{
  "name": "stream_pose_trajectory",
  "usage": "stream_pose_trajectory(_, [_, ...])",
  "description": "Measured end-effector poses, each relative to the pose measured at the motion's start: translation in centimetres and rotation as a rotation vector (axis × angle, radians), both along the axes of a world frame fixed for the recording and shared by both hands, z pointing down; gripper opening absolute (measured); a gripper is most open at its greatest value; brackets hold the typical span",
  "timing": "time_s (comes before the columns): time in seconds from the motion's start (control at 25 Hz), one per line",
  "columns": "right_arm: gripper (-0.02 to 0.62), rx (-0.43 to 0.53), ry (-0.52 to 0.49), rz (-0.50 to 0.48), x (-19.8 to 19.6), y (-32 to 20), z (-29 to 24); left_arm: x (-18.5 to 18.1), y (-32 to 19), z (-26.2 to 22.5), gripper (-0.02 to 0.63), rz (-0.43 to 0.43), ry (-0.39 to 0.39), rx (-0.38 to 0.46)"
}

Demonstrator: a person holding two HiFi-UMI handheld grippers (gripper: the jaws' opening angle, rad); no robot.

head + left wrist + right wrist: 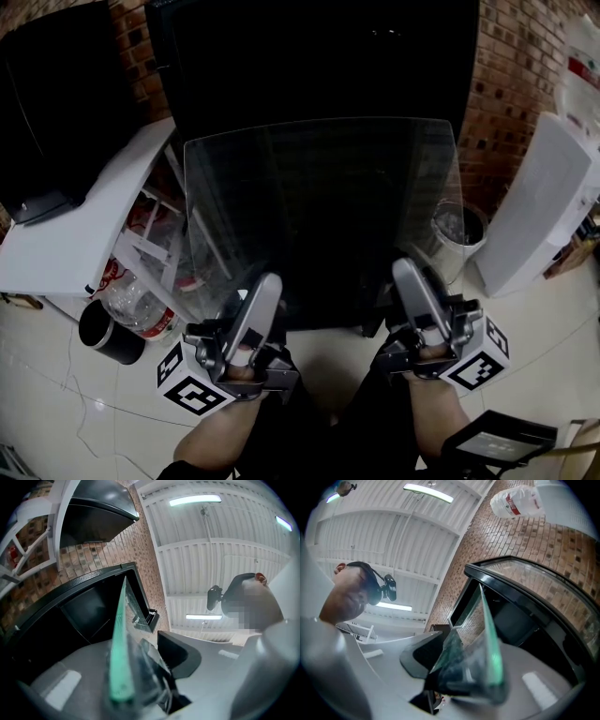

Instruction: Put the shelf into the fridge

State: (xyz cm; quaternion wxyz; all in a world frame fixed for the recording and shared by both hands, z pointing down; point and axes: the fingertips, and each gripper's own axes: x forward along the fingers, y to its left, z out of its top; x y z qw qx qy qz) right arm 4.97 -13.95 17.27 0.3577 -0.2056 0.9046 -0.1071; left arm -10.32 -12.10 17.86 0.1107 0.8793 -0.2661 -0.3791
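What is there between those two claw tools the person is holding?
The glass shelf: its near edge runs from the left gripper to the right gripper, both clamped on it. The head view shows this.

Dark fridge, shelf edge covered
Inside the fridge it is too dark to read, its top cut off; near edge of the glass shelf hides behind the left gripper and right gripper.
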Motion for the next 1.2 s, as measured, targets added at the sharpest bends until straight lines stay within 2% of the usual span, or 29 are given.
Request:
stream_pose_trajectory(0.44, [0.094, -0.108, 0.024, -0.001, -1.0, -2.9, 3.3, -1.2, -2.6, 3.1, 0.064, -0.008, 0.013, -0.096])
stream_pose_trajectory(0.56, [0.094, -0.112, 0.030, 0.007, -0.8, -3.9, 3.9, -1.0, -3.7, 3.9, 0.064, 0.005, 0.022, -0.105])
stream_pose_trajectory(0.72, [0.094, -0.193, 0.033, 0.016, -0.8, -4.9, 6.5, -0.8, -4.9, 6.4, 0.063, 0.013, 0.020, -0.182])
stream_pose_trajectory(1.2, [0.094, -0.287, 0.034, 0.009, -0.9, -7.0, 10.6, -0.9, -6.8, 10.4, 0.063, 0.009, 0.018, -0.274])
